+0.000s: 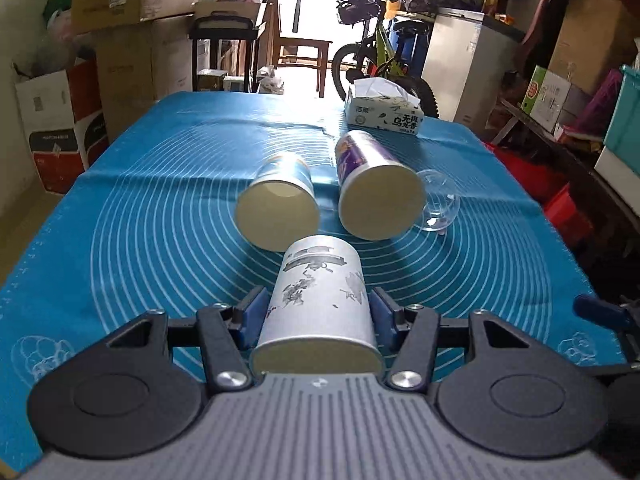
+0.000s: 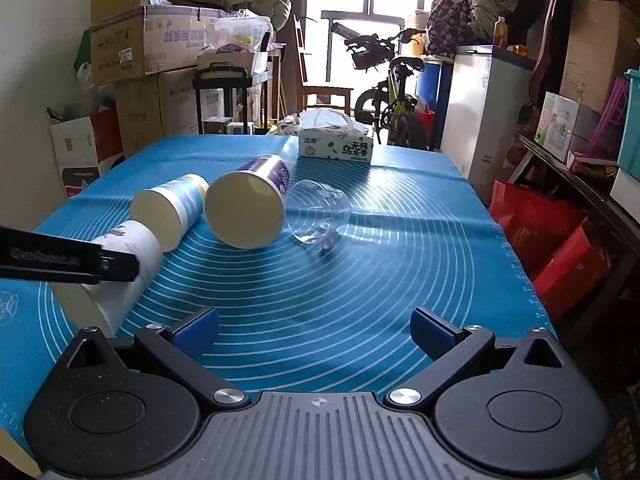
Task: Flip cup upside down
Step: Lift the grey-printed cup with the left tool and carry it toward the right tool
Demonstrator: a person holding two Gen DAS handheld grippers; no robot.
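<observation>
My left gripper (image 1: 318, 308) is shut on a white paper cup with grey print (image 1: 320, 300), held lying with its mouth toward the camera; the cup also shows in the right wrist view (image 2: 132, 256), with a left finger across it. A blue-banded paper cup (image 1: 278, 200) (image 2: 168, 210), a purple-printed paper cup (image 1: 376, 188) (image 2: 248, 204) and a clear glass (image 1: 438, 204) (image 2: 318, 216) lie on their sides on the blue mat (image 1: 160, 220) (image 2: 360, 280). My right gripper (image 2: 314, 330) is open and empty above the mat, nearer than the glass.
A tissue box (image 1: 384, 110) (image 2: 336, 146) sits at the mat's far edge. Cardboard boxes (image 2: 148, 40) stand at the left, a bicycle (image 2: 396, 92) and a white cabinet (image 2: 484, 112) behind, red bags (image 2: 548, 248) beside the table's right edge.
</observation>
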